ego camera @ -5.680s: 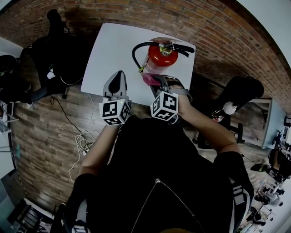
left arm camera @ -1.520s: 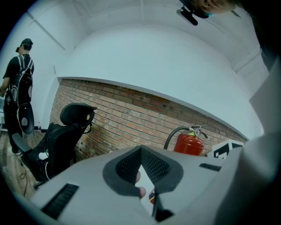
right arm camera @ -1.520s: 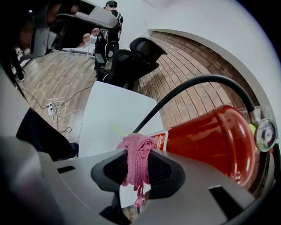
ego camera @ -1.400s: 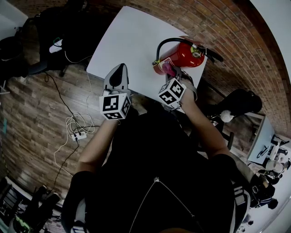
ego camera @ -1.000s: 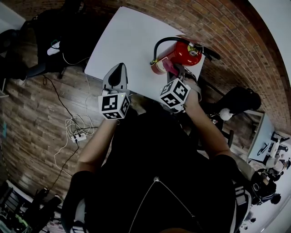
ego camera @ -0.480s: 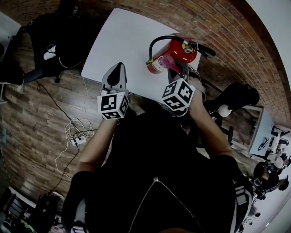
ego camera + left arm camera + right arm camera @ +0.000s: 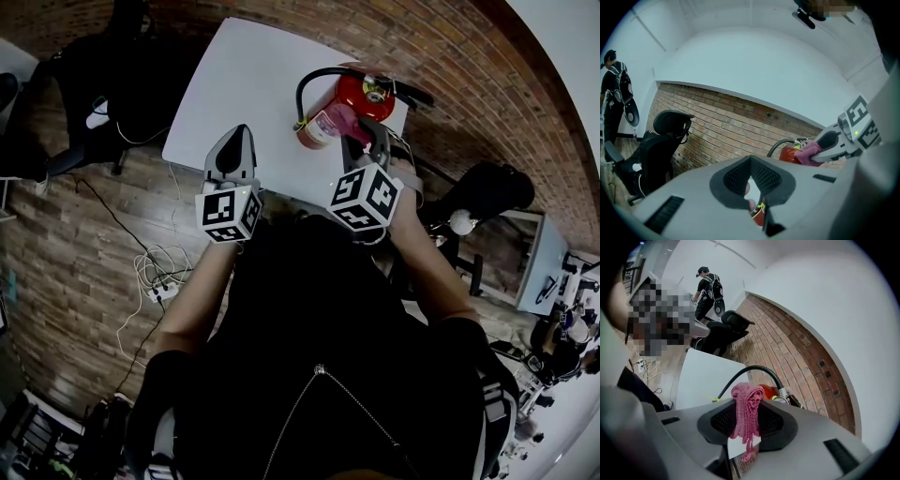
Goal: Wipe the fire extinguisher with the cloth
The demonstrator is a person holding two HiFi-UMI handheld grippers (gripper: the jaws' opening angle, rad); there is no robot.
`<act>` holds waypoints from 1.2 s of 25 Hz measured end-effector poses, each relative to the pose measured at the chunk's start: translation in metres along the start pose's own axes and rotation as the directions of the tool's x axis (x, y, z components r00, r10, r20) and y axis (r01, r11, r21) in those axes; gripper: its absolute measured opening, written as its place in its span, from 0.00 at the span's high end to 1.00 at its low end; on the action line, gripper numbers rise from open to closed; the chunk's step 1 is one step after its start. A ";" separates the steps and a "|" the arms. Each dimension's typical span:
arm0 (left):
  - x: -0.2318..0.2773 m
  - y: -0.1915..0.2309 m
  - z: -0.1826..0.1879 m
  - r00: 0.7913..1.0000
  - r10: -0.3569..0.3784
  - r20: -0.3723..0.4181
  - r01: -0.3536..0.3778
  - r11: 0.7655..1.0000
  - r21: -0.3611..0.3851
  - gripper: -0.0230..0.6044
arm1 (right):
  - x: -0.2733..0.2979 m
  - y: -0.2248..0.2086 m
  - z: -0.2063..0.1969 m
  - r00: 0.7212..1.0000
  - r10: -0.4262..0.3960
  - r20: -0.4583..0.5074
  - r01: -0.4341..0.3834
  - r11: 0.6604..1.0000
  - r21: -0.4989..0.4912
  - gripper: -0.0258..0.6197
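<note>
Left gripper (image 7: 234,152), centre-left: jaws together, empty, kept off the work. White table (image 7: 239,66), upper centre, carries the fire extinguisher (image 7: 361,92). Right gripper (image 7: 354,137) clamps the pink cloth (image 7: 337,118), apparently against the cylinder for wiping.

Light: even indoor, shadows soft | table (image 7: 244,84) bright white | all views: fisheye bending, dark vignetted corners | cloth (image 7: 746,404) sharp, nearest foreground soft-focus

the cloth (image 7: 745,401) pinched in the right gripper (image 7: 746,414) is a pink ribbed knit; the jaws look matt grey plastic. just beyond them, the fire extinguisher (image 7: 354,94) is glossy red metal, on a smooth matt white table (image 7: 244,75).
</note>
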State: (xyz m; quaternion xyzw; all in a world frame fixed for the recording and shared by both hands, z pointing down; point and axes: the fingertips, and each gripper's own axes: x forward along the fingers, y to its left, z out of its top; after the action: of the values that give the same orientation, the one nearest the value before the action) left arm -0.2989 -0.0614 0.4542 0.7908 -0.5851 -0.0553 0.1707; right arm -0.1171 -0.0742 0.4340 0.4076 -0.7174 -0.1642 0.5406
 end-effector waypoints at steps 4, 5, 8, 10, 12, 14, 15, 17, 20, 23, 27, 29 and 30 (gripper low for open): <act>-0.003 -0.014 0.006 1.000 0.017 0.013 -0.017 0.999 0.031 0.95 | -0.012 -0.013 0.001 0.997 -0.036 0.073 0.034 0.999 0.025 0.78; -0.004 -0.018 0.009 1.000 0.023 0.017 -0.024 0.999 0.039 0.95 | -0.015 -0.018 0.002 0.994 -0.051 0.096 0.048 0.998 0.031 0.78; -0.009 -0.031 0.014 0.998 0.046 0.031 -0.047 0.998 0.050 0.95 | -0.026 -0.030 0.002 0.983 -0.078 0.165 0.068 0.996 0.065 0.78; -0.014 -0.042 0.019 0.997 0.063 0.041 -0.065 0.996 0.059 0.95 | -0.033 -0.034 0.001 0.975 -0.071 0.211 0.051 0.993 0.102 0.78; -0.019 -0.053 0.025 0.996 0.080 0.050 -0.084 0.994 0.076 0.95 | -0.040 -0.037 -0.003 0.966 -0.066 0.250 0.035 0.991 0.128 0.78; -0.027 -0.063 0.029 0.993 0.099 0.060 -0.104 0.991 0.089 0.95 | -0.046 -0.037 -0.008 0.958 -0.054 0.282 0.011 0.988 0.152 0.78; -0.031 -0.068 0.029 0.992 0.110 0.064 -0.116 0.989 0.093 0.95 | -0.049 -0.037 -0.011 0.953 -0.048 0.298 -0.002 0.987 0.163 0.78; -0.041 -0.075 0.030 0.989 0.133 0.071 -0.140 0.985 0.102 0.95 | -0.053 -0.036 -0.015 0.944 -0.041 0.328 -0.020 0.983 0.181 0.78; -0.054 -0.082 0.032 0.984 0.160 0.082 -0.168 0.979 0.112 0.95 | -0.058 -0.030 -0.019 0.932 -0.017 0.361 -0.058 0.979 0.197 0.78; -0.059 -0.086 0.035 0.982 0.162 0.095 -0.173 0.976 0.130 0.95 | -0.055 -0.015 -0.024 0.932 0.020 0.361 -0.099 0.974 0.201 0.78; -0.046 -0.088 0.038 0.989 0.111 0.100 -0.126 0.979 0.159 0.95 | -0.036 0.015 -0.034 0.941 0.091 0.325 -0.174 0.956 0.236 0.78; -0.036 -0.088 0.041 0.993 0.064 0.098 -0.081 0.982 0.172 0.95 | -0.023 0.031 -0.035 0.943 0.130 0.307 -0.216 0.939 0.266 0.78; -0.030 -0.087 0.042 0.995 0.040 0.093 -0.056 0.983 0.177 0.95 | -0.016 0.039 -0.036 0.945 0.144 0.294 -0.229 0.932 0.280 0.78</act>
State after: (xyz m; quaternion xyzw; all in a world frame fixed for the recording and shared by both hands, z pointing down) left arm -0.2411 -0.0195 0.3818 0.7854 -0.6137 -0.0333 0.0738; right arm -0.0991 -0.0306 0.4625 0.3908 -0.8366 -0.0508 0.3806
